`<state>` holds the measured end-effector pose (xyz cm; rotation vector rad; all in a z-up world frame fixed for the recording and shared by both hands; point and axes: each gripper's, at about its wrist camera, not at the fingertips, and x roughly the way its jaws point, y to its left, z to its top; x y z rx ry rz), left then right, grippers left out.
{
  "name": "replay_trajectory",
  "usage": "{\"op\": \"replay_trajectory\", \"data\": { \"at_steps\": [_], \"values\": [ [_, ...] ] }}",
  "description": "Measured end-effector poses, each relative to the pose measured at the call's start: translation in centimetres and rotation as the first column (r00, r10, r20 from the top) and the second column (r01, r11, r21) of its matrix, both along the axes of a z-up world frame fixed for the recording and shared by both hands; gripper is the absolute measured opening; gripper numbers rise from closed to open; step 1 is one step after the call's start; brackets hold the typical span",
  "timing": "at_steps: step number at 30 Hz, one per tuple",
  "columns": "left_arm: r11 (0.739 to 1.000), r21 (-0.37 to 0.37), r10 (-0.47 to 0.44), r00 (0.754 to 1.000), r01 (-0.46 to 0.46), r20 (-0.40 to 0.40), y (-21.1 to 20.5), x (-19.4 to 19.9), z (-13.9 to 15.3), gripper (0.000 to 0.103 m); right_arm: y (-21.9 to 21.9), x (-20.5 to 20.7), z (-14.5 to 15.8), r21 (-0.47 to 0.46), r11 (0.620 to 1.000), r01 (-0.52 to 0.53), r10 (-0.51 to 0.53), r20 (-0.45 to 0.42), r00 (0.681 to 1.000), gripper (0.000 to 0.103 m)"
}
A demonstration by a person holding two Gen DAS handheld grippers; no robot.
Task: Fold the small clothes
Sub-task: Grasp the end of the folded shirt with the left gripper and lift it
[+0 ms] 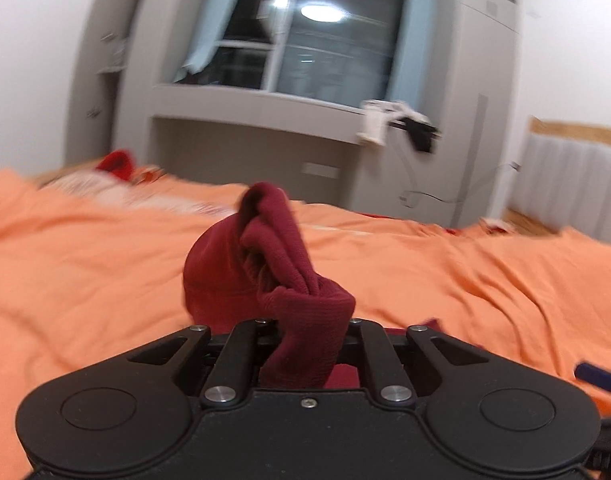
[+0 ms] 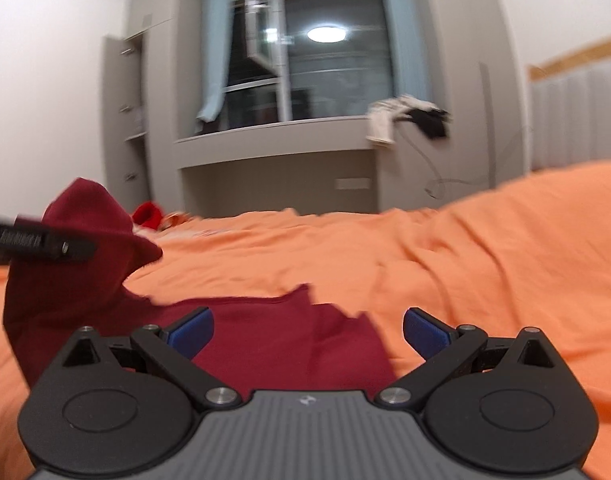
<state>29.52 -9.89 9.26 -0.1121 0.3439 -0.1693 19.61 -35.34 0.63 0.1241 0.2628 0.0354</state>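
Observation:
A dark red garment (image 1: 245, 264) rises in a bunch from my left gripper (image 1: 309, 320), which is shut on its ribbed edge; the cloth hides the fingertips. In the right wrist view, the rest of the dark red garment (image 2: 273, 344) lies flat on the orange bedsheet (image 2: 485, 260), and its left part is lifted. There my left gripper (image 2: 65, 246) comes in from the left edge and pinches that raised fold. My right gripper (image 2: 307, 332) hangs open just above the flat part, its blue pads (image 2: 193, 332) wide apart and touching nothing.
The orange sheet (image 1: 85, 260) covers the whole bed, with wrinkles to the right. A bright red item (image 2: 147, 216) lies at the far end. Behind it are grey cabinets, a window ledge with white and black clothes (image 2: 405, 120), and a padded headboard (image 2: 577, 116) to the right.

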Motion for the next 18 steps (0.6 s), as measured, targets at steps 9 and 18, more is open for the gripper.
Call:
{"op": "replay_trajectory", "data": {
  "at_steps": [9, 18],
  "values": [
    [0.929, 0.267, -0.263, 0.965, 0.257, -0.015, -10.7, -3.6, -3.6, 0.012, -5.9, 0.4, 0.1, 0.136, 0.987, 0.088, -0.077, -0.083, 0.994, 0.103],
    [0.859, 0.376, -0.355, 0.934, 0.347, -0.051, -11.6, -6.3, -7.1, 0.032, -7.2, 1.8, -1.3, 0.308, 0.951, 0.027, 0.027, -0.169, 0.985, 0.103]
  ]
}}
